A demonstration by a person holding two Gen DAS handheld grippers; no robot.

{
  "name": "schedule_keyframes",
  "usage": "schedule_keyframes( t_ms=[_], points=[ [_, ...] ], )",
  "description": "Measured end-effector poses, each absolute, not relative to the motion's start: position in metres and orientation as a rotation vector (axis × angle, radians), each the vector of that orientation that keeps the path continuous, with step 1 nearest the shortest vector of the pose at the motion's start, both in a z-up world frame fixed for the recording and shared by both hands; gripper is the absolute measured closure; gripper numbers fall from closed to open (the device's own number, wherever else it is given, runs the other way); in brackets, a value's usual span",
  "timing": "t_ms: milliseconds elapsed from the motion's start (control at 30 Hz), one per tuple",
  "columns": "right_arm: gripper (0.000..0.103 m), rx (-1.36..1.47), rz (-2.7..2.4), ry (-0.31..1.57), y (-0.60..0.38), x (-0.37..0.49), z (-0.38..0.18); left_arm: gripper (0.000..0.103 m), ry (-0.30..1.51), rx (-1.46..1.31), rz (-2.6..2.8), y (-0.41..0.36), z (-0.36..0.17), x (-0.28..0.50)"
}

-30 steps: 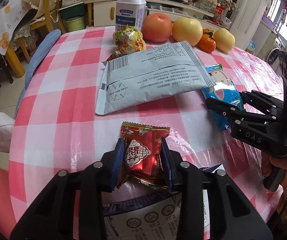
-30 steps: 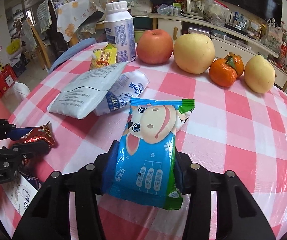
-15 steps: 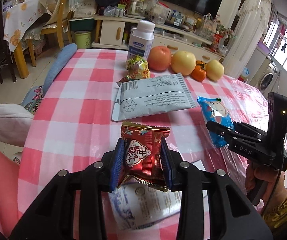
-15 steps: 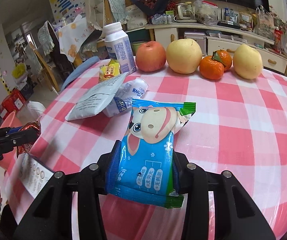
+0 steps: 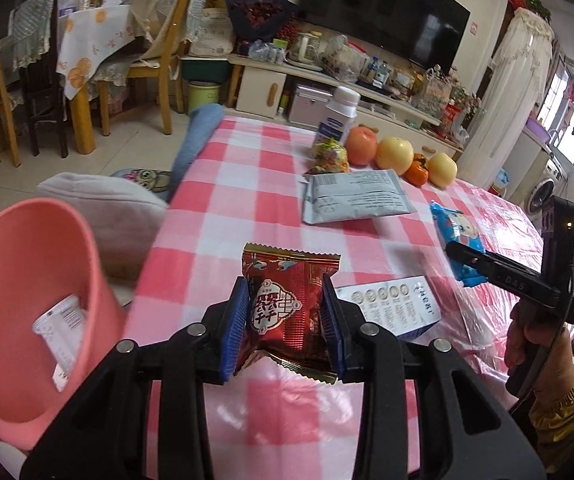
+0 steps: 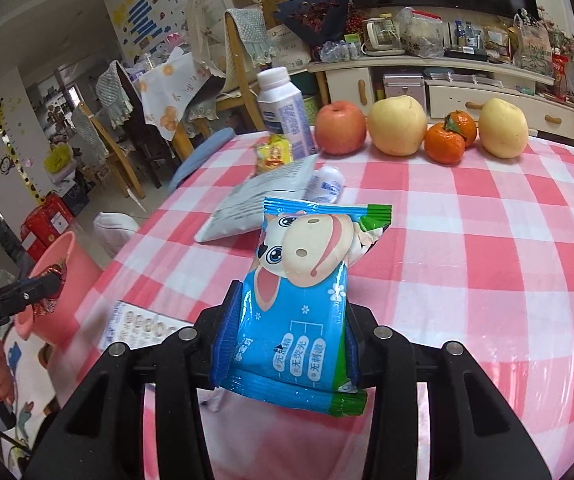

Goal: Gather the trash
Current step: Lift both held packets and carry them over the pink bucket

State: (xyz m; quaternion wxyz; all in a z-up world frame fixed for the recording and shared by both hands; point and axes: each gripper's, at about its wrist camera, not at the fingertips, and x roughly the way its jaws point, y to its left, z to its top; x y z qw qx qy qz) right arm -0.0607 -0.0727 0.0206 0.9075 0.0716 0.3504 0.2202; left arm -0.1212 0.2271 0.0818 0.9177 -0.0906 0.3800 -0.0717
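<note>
My left gripper (image 5: 283,320) is shut on a red foil snack wrapper (image 5: 289,300), held above the near edge of the pink checked table (image 5: 247,184). A pink bin (image 5: 27,304) stands just left of it, with a white wrapper (image 5: 61,324) inside. My right gripper (image 6: 287,344) is shut on a blue cartoon-cow packet (image 6: 303,292), raised over the table. From the right wrist view the left gripper (image 6: 53,280) hangs at the bin's (image 6: 67,272) rim. In the left wrist view the right gripper (image 5: 463,254) carries the blue packet (image 5: 457,236).
On the table lie a grey pouch (image 5: 355,196), a white printed box (image 5: 391,304), a yellow snack bag (image 5: 329,156), a white bottle (image 6: 283,112) and a row of fruit (image 6: 399,124). Chairs (image 5: 159,60) and a white cushion (image 5: 107,208) stand left of the table.
Both grippers rose and drew back from the table with their packets. The left one swung leftward, bringing the pink bin into view beside it.
</note>
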Motion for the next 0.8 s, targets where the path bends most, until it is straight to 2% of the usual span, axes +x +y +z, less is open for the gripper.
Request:
schedule_keyframes(
  t_ms=[267, 800],
  points=[
    [0.059, 0.117, 0.55, 0.7, -0.026, -0.094, 0.046, 0.066, 0.724, -0.224, -0.048, 0.284, 0.089, -0.162],
    [0.058, 0.007, 0.889, 0.656, 0.164, -0.138, 0.102, 0.065, 0.663, -0.346, 0.128, 0.394, 0.088, -0.195]
  ],
)
